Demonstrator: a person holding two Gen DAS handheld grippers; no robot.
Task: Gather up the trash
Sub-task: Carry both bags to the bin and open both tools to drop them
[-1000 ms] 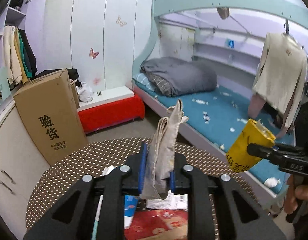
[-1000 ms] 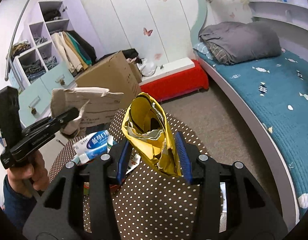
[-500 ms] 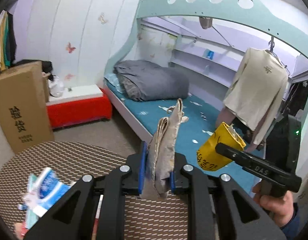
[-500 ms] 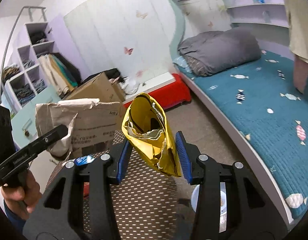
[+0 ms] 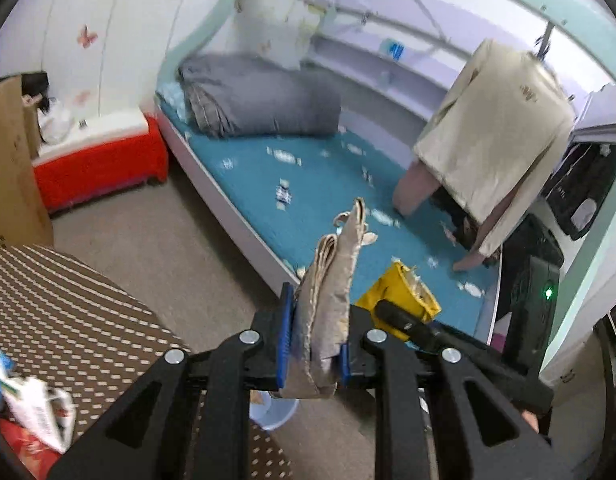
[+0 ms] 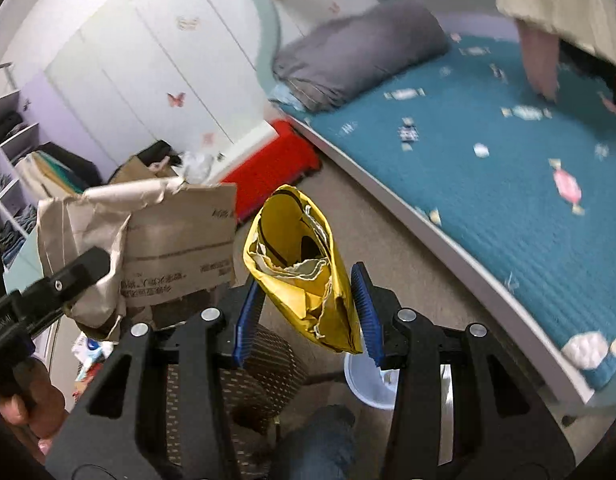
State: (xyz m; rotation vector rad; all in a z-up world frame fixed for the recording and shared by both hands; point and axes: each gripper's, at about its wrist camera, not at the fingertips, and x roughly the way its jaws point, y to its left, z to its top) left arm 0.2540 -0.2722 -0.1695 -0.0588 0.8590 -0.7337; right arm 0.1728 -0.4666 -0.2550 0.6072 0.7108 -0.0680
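the left gripper [image 5: 314,344] has its fingers [image 5: 283,336] clenched on a crumpled brown paper bag [image 5: 328,300], held upright past the dotted surface [image 5: 68,312]. to its right, the right gripper [image 6: 304,316] grasps a torn yellow envelope [image 6: 304,268] above the floor, with a pale bin [image 6: 364,384] just below, near the bed [image 6: 508,160].

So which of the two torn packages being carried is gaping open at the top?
The yellow mailer in the right gripper; its torn mouth gapes, while the brown paper package in the left gripper is pressed flat.
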